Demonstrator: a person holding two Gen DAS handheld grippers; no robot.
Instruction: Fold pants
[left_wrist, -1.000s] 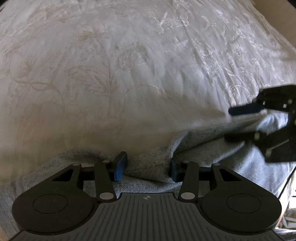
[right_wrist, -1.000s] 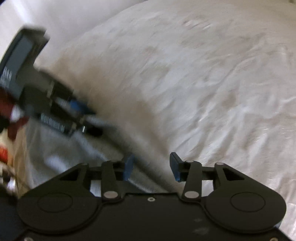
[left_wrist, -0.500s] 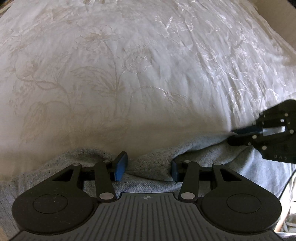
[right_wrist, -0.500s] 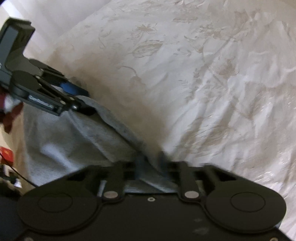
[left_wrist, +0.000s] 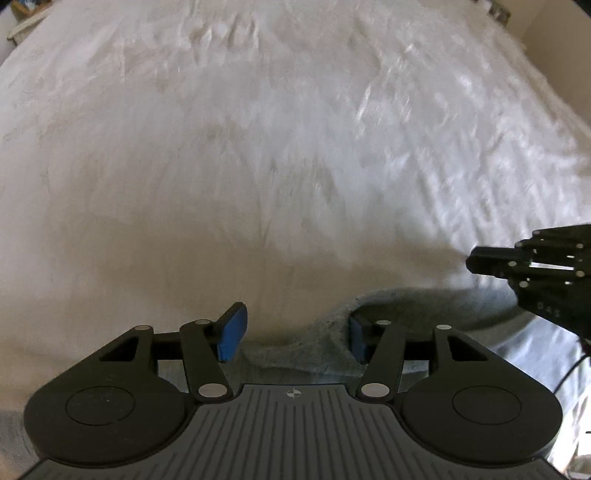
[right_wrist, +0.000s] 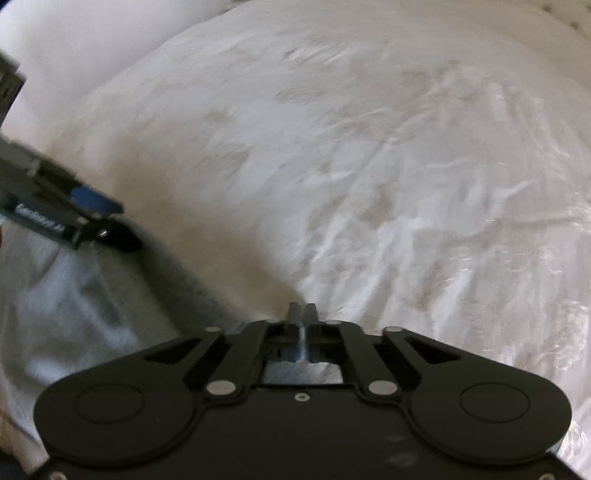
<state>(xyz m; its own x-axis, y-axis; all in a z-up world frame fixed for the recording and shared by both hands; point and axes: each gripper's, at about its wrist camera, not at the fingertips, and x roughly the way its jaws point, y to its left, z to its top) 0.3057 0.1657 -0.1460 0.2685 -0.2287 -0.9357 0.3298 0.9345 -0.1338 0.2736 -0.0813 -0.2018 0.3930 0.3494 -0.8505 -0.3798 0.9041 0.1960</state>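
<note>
Pants, grey, bunch just ahead of the left gripper, whose jaws gape with cloth between them, unpinched. Right gripper has snapped closed on the fabric edge where half a second ago it was only closing in. Blur on the bedspread suggests the fold's lift is starting.

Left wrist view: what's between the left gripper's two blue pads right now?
In the left wrist view, a raised fold of the grey pants lies between the open pads of the left gripper, against the right pad; behind it is the white bedspread.
</note>
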